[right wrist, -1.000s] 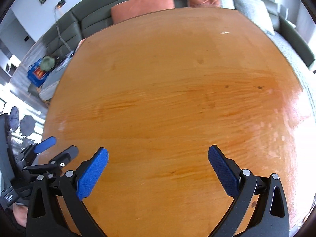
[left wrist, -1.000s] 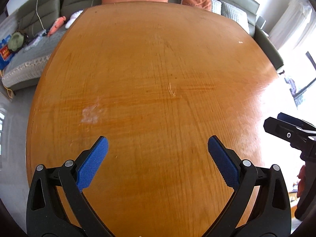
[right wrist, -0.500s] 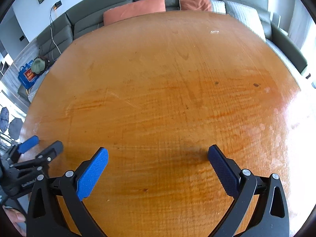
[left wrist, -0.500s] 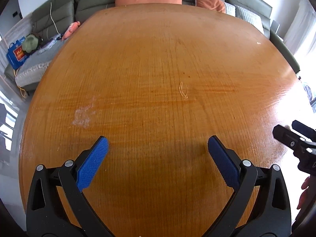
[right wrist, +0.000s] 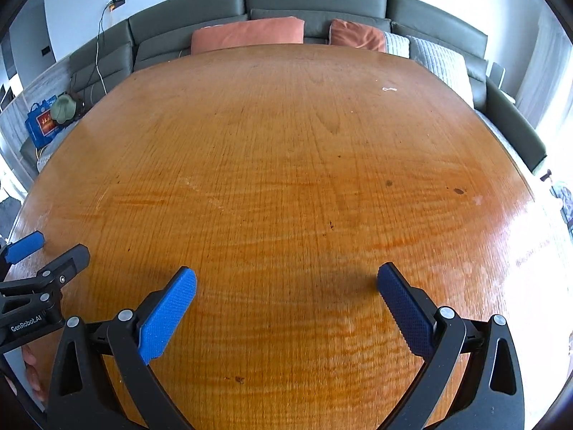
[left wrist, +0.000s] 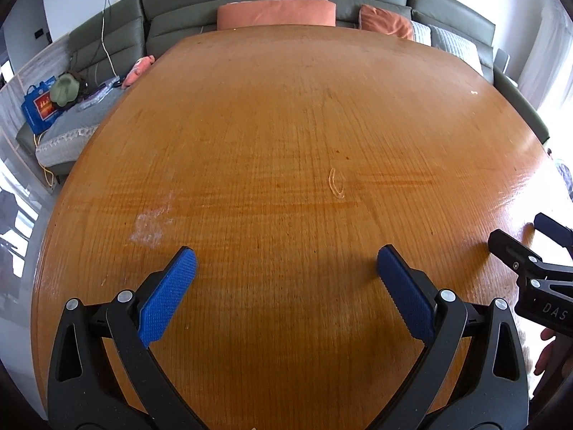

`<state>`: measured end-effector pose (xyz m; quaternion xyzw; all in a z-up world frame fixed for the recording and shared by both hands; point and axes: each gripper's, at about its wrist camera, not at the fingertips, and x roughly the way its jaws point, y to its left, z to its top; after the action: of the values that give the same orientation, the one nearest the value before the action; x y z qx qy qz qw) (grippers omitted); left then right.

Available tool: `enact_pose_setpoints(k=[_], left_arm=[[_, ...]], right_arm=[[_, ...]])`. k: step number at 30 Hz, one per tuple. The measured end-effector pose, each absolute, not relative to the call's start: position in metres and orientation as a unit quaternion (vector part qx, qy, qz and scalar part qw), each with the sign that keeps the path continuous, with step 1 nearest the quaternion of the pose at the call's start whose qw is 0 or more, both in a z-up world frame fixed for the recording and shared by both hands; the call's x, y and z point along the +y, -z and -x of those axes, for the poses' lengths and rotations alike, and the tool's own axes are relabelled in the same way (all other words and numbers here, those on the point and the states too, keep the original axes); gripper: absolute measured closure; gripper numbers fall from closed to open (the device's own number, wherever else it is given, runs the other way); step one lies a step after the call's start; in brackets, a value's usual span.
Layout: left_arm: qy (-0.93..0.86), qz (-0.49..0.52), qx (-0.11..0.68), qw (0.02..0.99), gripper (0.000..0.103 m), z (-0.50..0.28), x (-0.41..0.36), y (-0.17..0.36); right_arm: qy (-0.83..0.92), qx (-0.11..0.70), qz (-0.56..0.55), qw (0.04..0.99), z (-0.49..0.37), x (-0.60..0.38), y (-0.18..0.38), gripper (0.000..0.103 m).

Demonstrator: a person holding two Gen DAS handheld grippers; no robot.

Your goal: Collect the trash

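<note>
1. Left gripper (left wrist: 286, 268) has its blue pads spread wide with nothing between them, just bare wood underneath. It sits low over the near part of the table (left wrist: 286, 114).
2. Right gripper (right wrist: 286, 281) is the same deal: jaws gaping wide, holding nothing, hovering over the near edge.
3. The two sit side by side. From the left camera the right one's black tip pokes in at the far right edge, and from the right camera the left one shows at the far left, one blue pad forward.
4. Just ahead and left of the left gripper there's a whitish scuffed patch (left wrist: 150, 227) on the wood. Ahead and a bit right of it lies a thin pale loop (left wrist: 336, 183), could be a rubber band or just a mark, can't tell.
5. Only obvious bit of trash: a tiny white scrap (right wrist: 389, 89) way out ahead and right of the right gripper, near the table's far edge. Nothing sits between the grippers and it.
6. Beyond the far edge is a grey sofa (right wrist: 315, 0) with orange cushions (right wrist: 247, 34). Off to the far left sit a blue bag (left wrist: 37, 105) and a green hat (left wrist: 64, 89).
7. Fingers of a person show at the frame edges, gripping the handles.
</note>
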<state>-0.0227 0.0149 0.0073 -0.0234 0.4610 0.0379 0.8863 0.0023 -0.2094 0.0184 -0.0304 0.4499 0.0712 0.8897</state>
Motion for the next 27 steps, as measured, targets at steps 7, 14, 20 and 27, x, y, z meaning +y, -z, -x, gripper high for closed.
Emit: enact_pose_setpoints(k=[7, 14, 20, 27], left_arm=[[-0.038, 0.024, 0.461, 0.886, 0.005, 0.0234, 0.0157, -0.0080], [-0.038, 0.023, 0.461, 0.886, 0.005, 0.0237, 0.0166, -0.0079], [-0.037, 0.023, 0.461, 0.886, 0.005, 0.0238, 0.0168, -0.0079], [-0.037, 0.023, 0.461, 0.886, 0.005, 0.0237, 0.0167, -0.0081]], right_arm=[[-0.071, 0.450, 0.030, 0.890, -0.0027, -0.2085, -0.0189, 0.002], [-0.071, 0.450, 0.030, 0.890, -0.0030, -0.2085, -0.0192, 0.002], [-0.071, 0.450, 0.030, 0.890, -0.0031, -0.2084, -0.0192, 0.002], [-0.071, 0.450, 0.030, 0.890, -0.0030, -0.2084, -0.0189, 0.002]])
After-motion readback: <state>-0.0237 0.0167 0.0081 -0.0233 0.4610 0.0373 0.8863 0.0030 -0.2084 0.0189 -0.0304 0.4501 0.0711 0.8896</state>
